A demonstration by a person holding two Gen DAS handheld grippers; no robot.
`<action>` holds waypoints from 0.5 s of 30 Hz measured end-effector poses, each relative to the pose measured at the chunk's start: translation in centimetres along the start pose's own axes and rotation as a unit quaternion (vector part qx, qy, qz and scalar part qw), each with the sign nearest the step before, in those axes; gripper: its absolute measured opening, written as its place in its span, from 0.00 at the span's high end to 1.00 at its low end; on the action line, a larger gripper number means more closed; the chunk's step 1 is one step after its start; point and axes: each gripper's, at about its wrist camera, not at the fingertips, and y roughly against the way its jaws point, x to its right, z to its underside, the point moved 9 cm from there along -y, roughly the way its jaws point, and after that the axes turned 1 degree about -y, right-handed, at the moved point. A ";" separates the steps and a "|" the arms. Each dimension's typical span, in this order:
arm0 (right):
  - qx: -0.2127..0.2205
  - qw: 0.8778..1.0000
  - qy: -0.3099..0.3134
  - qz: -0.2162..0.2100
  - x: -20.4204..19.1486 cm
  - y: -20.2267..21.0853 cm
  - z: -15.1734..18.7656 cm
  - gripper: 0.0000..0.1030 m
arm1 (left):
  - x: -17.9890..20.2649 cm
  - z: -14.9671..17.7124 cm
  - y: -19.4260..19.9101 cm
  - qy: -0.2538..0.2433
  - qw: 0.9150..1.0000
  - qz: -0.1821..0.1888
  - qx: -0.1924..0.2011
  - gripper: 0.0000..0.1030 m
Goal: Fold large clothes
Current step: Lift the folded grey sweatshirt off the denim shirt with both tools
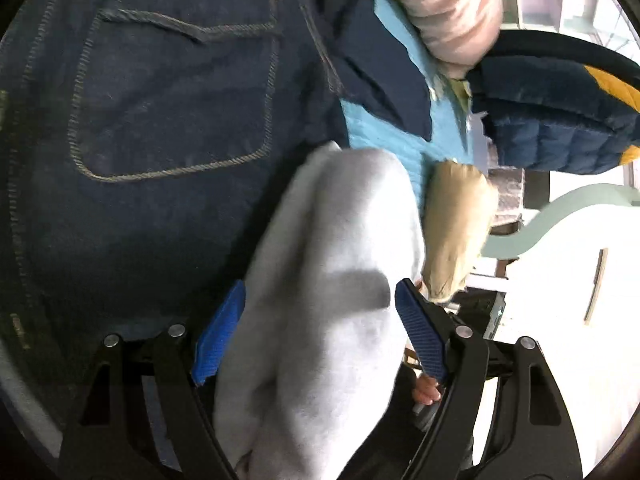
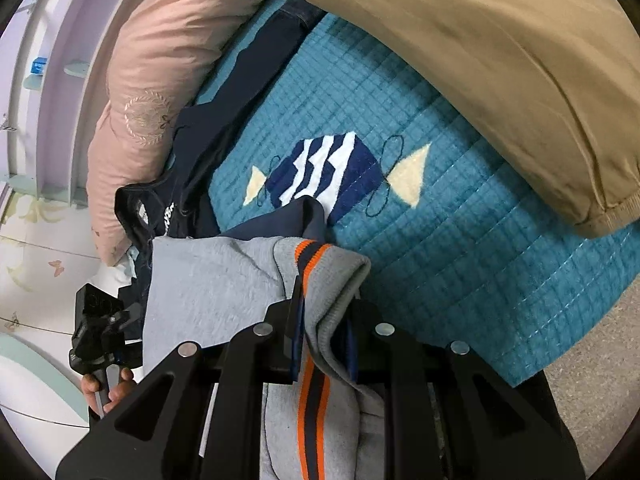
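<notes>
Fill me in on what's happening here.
A person is folding a grey sweatshirt over a teal quilted bedspread. The right gripper is shut on its orange-striped ribbed hem. The left gripper is open, grey fabric lying between its jaws. A dark denim garment lies beyond.

A teal quilted bedspread, stitched with a striped fish, carries the clothes. On it lie a tan jacket, a pink quilt along its edge, and dark navy garments between them.
</notes>
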 end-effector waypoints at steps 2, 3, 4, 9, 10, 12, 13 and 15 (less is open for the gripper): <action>-0.001 1.000 -0.001 0.003 0.0 0.0 0.0 0.85 | -0.2 0.1 -1.0 -0.015 0.999 -0.032 -0.006 0.25; -0.001 1.000 -0.001 0.005 0.0 0.0 0.0 0.85 | -0.3 0.3 -1.6 -0.007 1.000 -0.025 -0.013 0.25; -0.001 1.000 0.000 0.008 0.0 0.1 0.1 0.85 | -0.1 0.3 -1.9 -0.003 1.000 -0.020 -0.017 0.25; 0.004 1.000 0.014 0.028 -0.8 0.2 0.4 0.85 | 0.7 0.3 -2.3 -0.030 0.999 -0.032 -0.016 0.46; 0.006 0.999 0.016 0.029 -1.0 0.3 0.5 0.84 | 1.1 0.5 -2.6 -0.039 0.999 -0.030 -0.017 0.56; 0.011 0.999 0.023 0.036 -1.4 0.6 0.7 0.84 | 1.9 0.9 -2.4 -0.080 0.995 -0.056 -0.003 0.63; 0.014 0.999 0.030 0.042 -1.7 0.8 0.9 0.84 | 2.7 1.3 -2.2 -0.110 0.991 -0.075 0.006 0.67; 0.023 0.997 0.056 0.058 -2.6 1.4 1.2 0.84 | 3.6 1.9 -1.8 -0.145 0.984 -0.101 0.025 0.74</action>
